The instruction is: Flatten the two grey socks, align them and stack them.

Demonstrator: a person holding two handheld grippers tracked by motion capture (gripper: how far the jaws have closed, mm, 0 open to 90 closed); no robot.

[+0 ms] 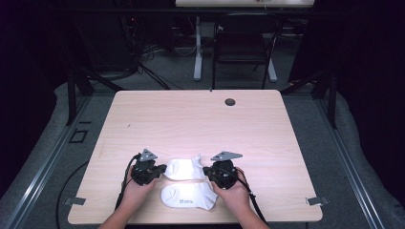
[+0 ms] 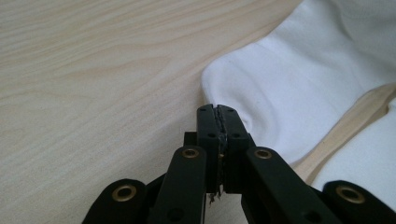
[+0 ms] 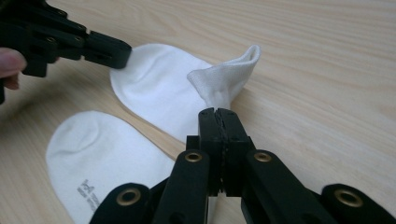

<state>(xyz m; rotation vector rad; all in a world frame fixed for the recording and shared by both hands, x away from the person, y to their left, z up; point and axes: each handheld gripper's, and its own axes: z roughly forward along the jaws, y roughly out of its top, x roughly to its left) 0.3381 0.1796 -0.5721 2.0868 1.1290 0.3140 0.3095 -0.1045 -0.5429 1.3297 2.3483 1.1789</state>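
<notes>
1. The left gripper [image 2: 218, 112], jaws clenched on the toe edge of the far sock [image 1: 184, 168] at lower centre, holds thin fabric that could slip free.
2. The right gripper [image 3: 218, 113], clamped on that sock's cuff, could drag it over the near sock [image 1: 188, 196].

The left hand-held gripper [image 2: 219, 111] (jaws pressed together) pinches the white sock's [image 2: 289, 88] edge on the table [image 2: 93, 84].

The nearer white sock [image 3: 100, 158] bears a small grey printed mark near its cuff, too blurred to read.
</notes>
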